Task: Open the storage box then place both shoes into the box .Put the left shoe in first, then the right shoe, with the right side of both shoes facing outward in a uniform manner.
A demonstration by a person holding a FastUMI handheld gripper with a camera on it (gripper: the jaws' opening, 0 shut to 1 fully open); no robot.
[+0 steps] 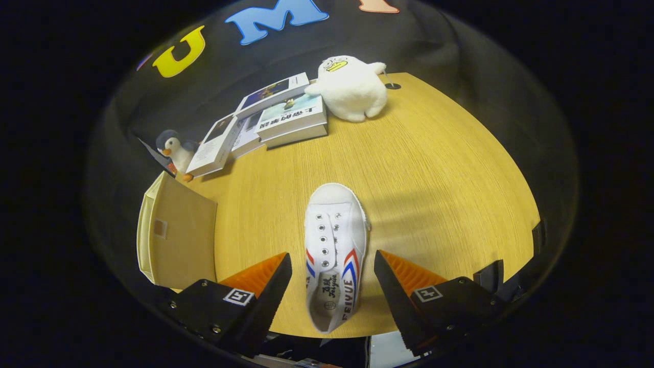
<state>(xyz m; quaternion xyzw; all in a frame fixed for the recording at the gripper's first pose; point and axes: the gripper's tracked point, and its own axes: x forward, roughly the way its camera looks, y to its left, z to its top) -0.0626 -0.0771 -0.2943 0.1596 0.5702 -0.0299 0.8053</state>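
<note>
White canvas lace-less shoe (334,250), toe pointing away, is straddled at the heel by the hand-held gripper (333,283), fingers apart, judged positioned for grasping.

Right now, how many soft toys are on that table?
2: a white plush duck beside the books, and a small penguin near the storage box. The hand-held gripper is open around a shoe.
</note>
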